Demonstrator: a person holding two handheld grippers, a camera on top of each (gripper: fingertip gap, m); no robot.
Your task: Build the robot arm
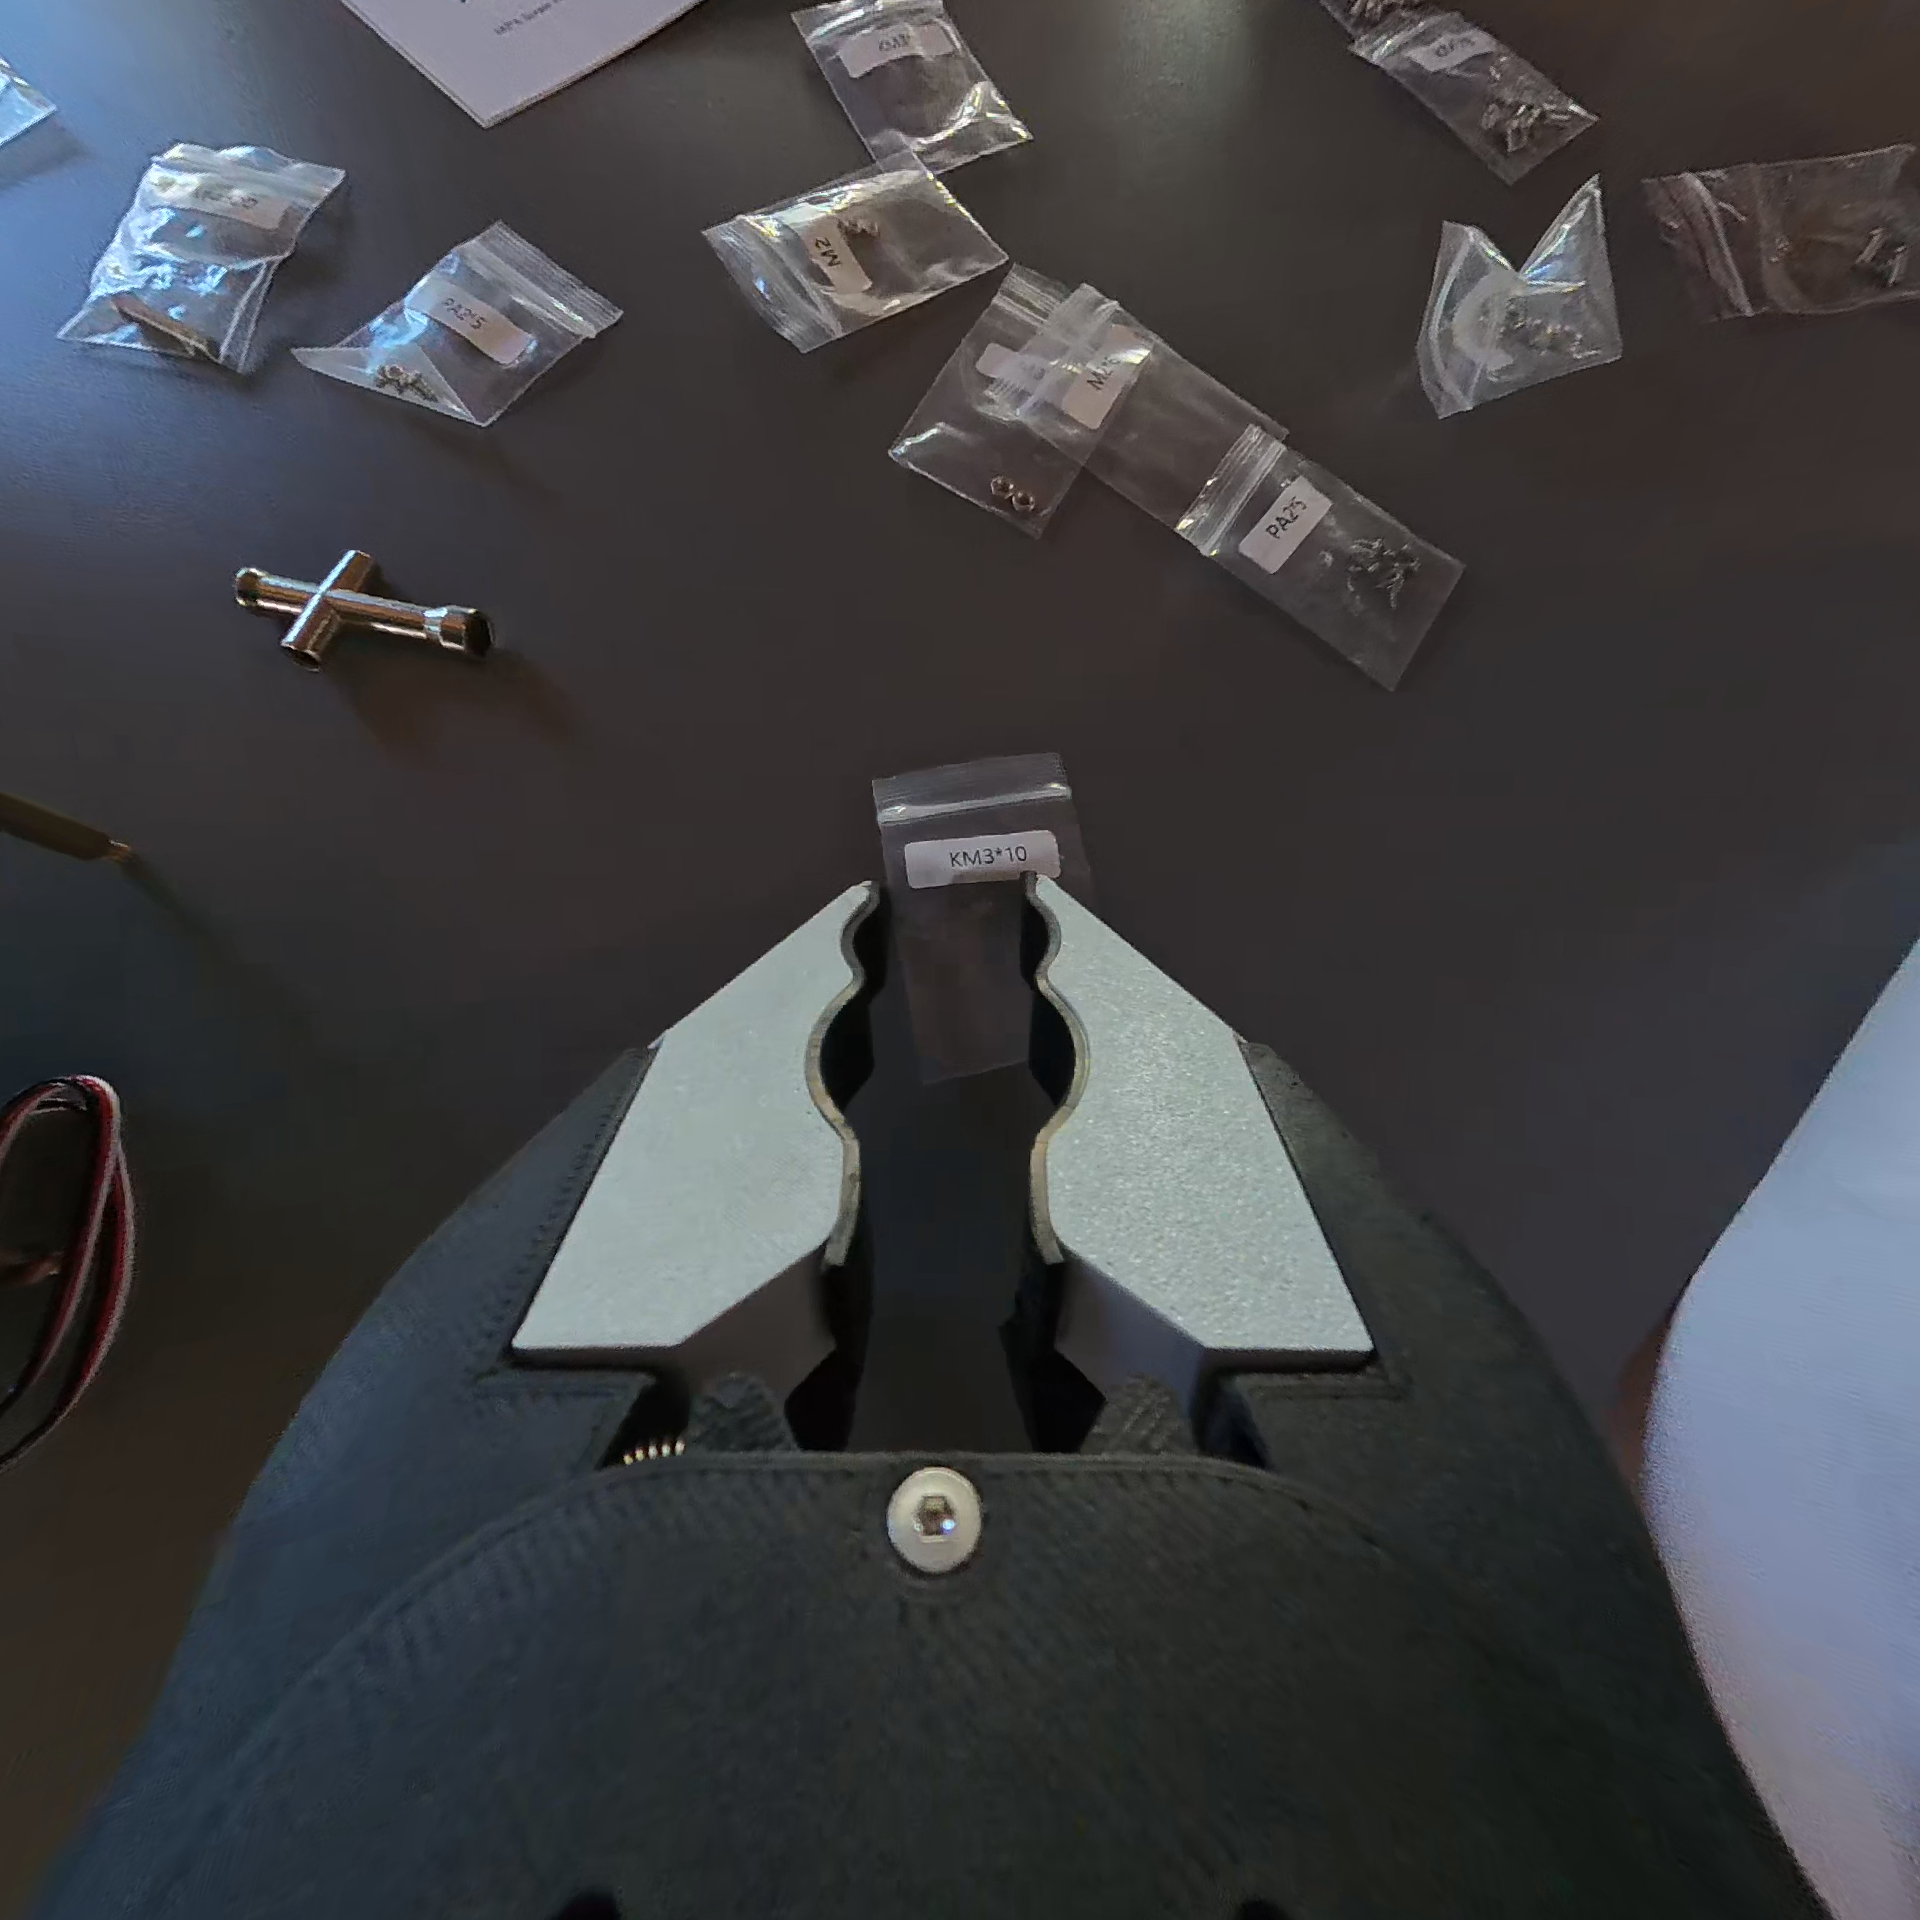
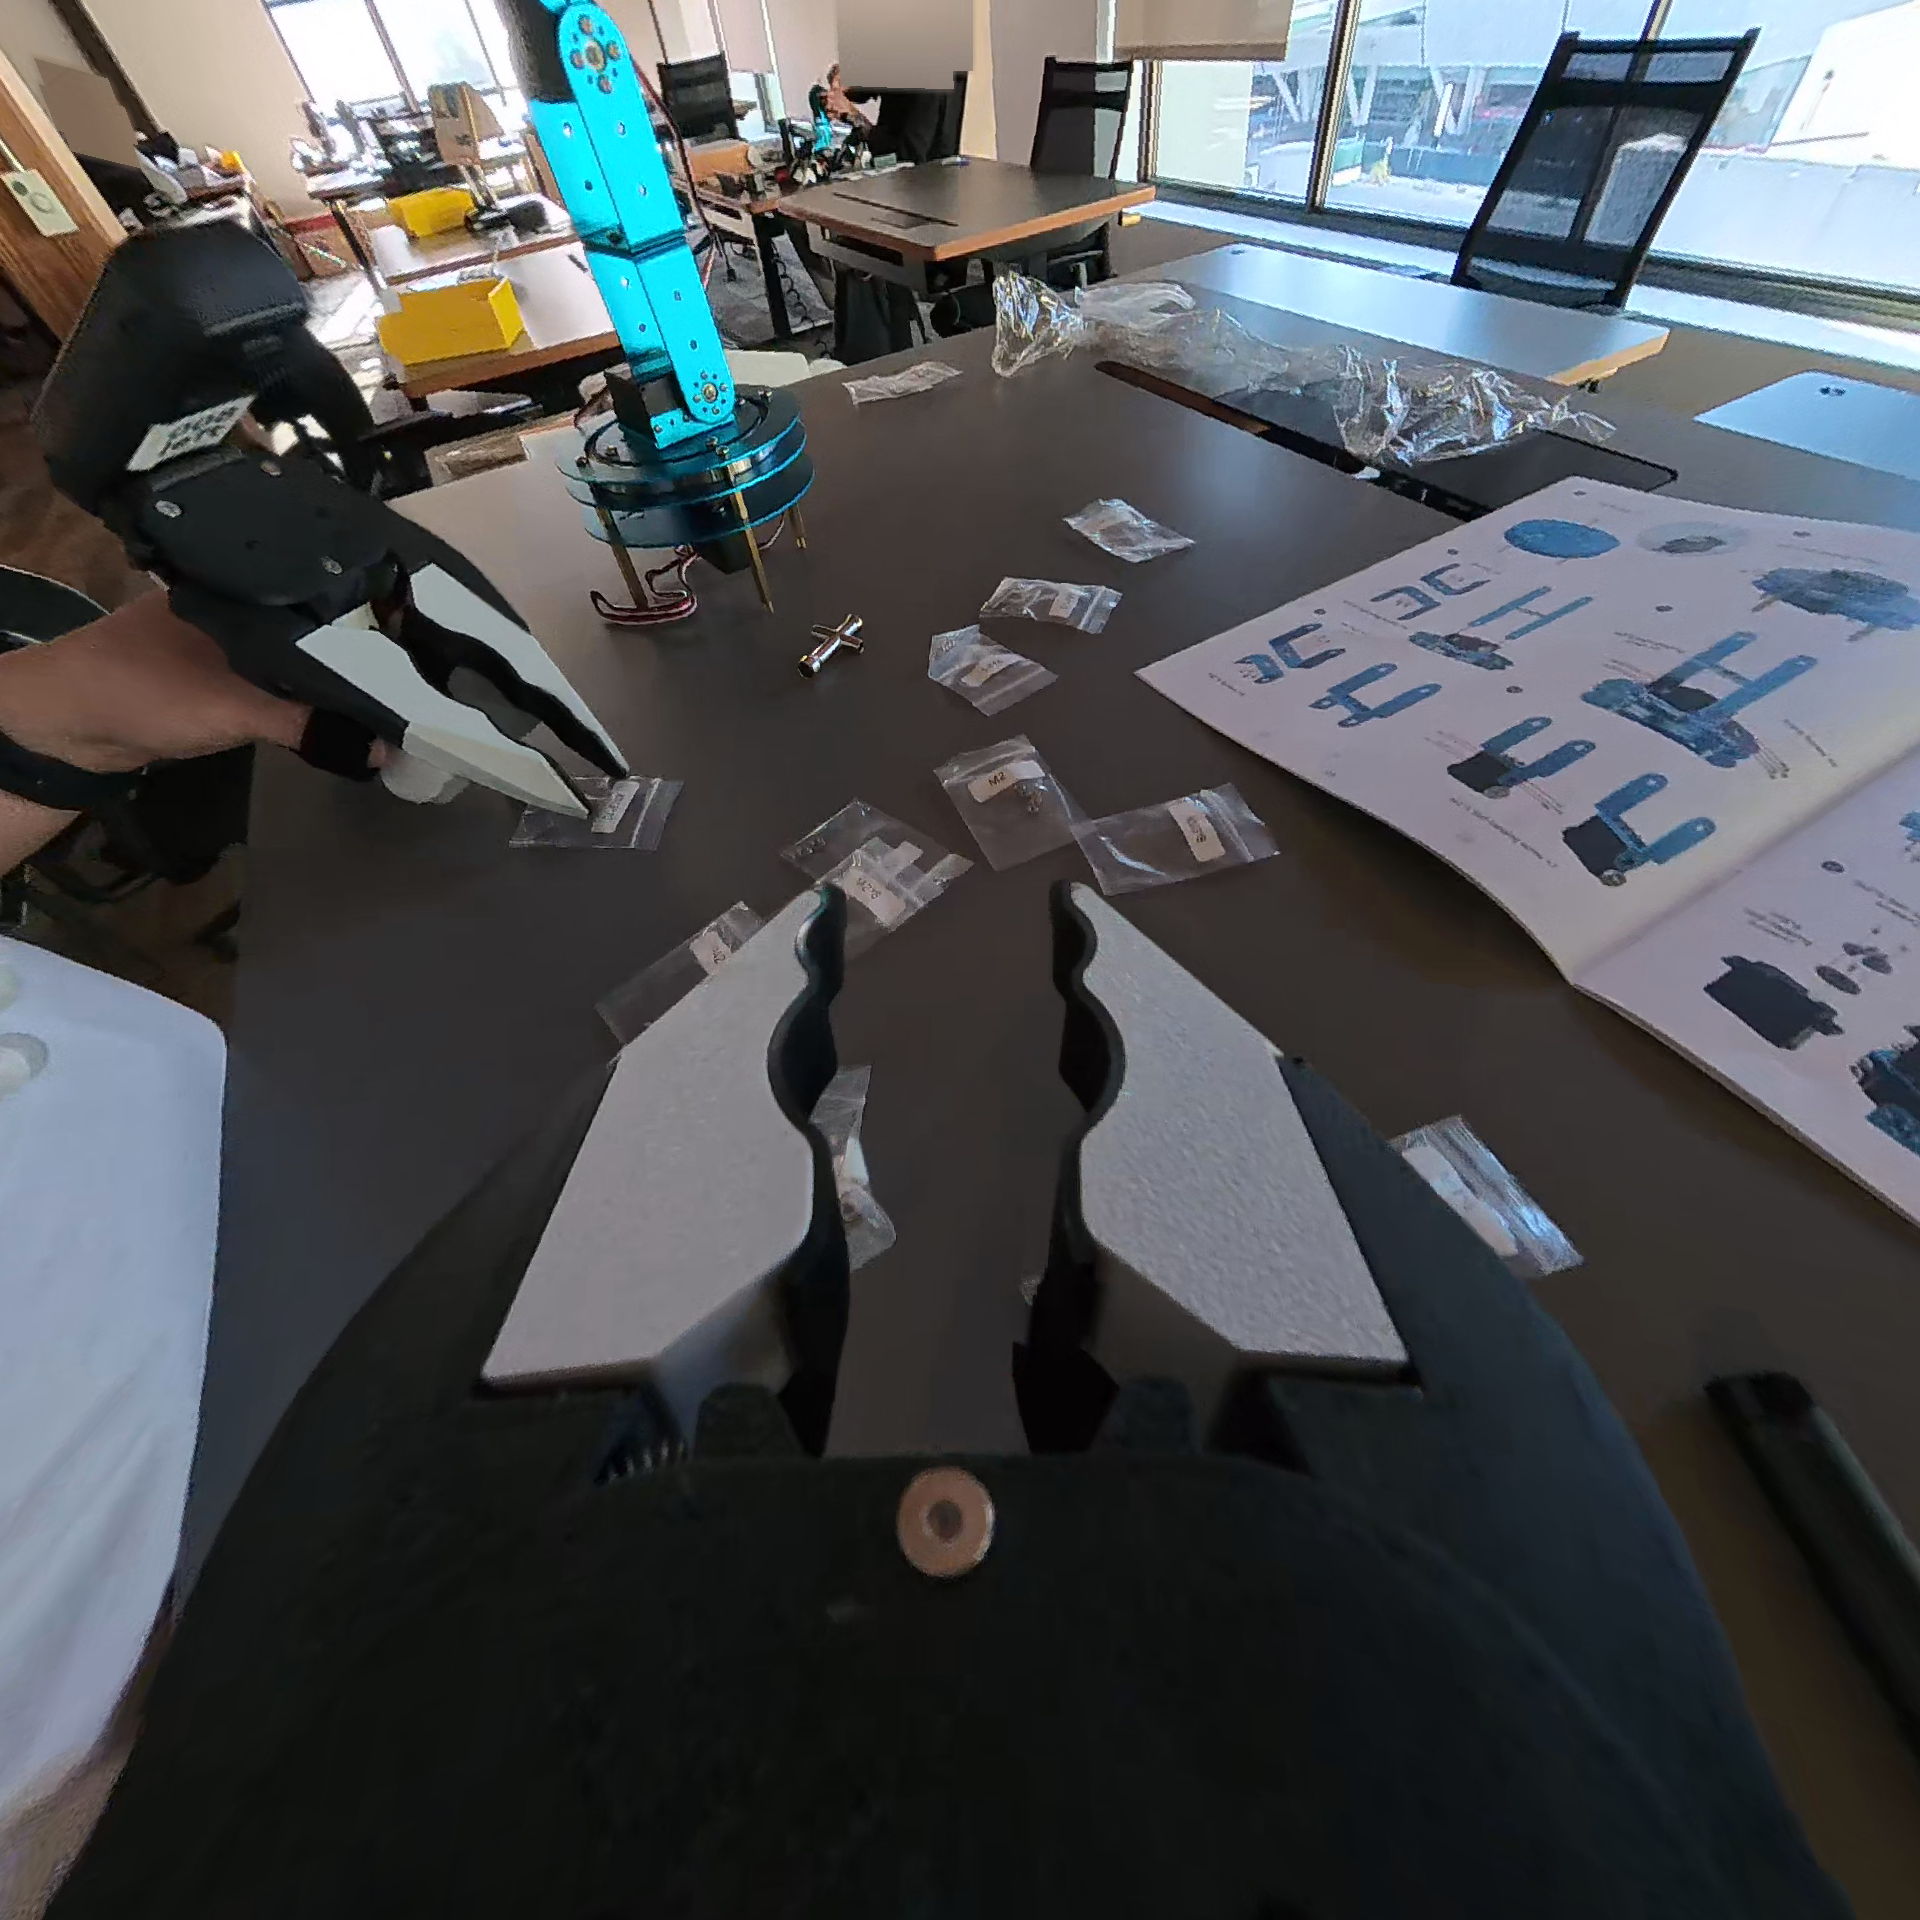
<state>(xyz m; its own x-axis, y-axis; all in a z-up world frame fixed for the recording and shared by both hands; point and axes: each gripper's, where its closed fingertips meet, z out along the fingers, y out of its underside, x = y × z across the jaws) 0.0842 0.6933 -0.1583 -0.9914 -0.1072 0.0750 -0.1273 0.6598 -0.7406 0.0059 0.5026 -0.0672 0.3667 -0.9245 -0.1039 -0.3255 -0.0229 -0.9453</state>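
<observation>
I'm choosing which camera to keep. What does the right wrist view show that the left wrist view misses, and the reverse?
Only right wrist view: blue robot arm, open instruction booklet, crumpled plastic wrap, the open right gripper.
Only left wrist view: a close look at the open left gripper straddling a small labelled bag.
Both: cross wrench, scattered hardware bags, dark table.

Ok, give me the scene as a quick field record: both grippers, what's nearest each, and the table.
left gripper: fingers open, tips down astride a small labelled clear bag lying flat
right gripper: fingers open, empty, above scattered bags
nearest right: clear bag just past its fingertips
table: dark
also: cross wrench, open manual, blue robot arm
</observation>
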